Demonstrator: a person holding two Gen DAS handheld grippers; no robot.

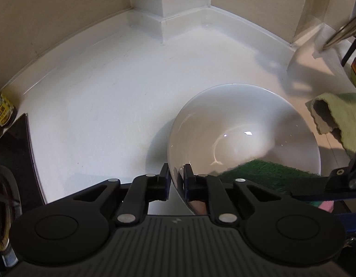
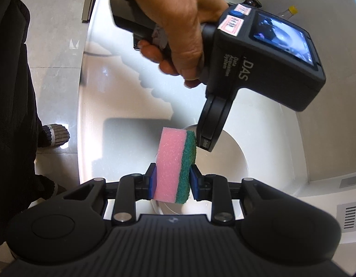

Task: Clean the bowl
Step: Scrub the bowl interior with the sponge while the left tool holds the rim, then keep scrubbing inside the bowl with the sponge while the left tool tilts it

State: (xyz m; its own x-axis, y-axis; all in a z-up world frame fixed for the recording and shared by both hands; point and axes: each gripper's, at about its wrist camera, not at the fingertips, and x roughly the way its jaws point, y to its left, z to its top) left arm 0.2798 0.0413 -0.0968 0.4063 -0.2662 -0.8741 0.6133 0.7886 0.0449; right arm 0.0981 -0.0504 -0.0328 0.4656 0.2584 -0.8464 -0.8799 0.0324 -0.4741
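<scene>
Your left gripper (image 1: 177, 180) has its fingers closed on the near rim of the white bowl (image 1: 245, 129), which sits on the white worktop (image 1: 97, 92). Your right gripper (image 2: 172, 181) clamps the pink-and-green sponge (image 2: 175, 164), green face against the bowl's near side.

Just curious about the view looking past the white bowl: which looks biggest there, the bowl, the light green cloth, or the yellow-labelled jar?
1. bowl, clearly largest.
2. green cloth, cut off by the edge.
3. jar, also cut off, so ranks two and three are unsure.
</scene>
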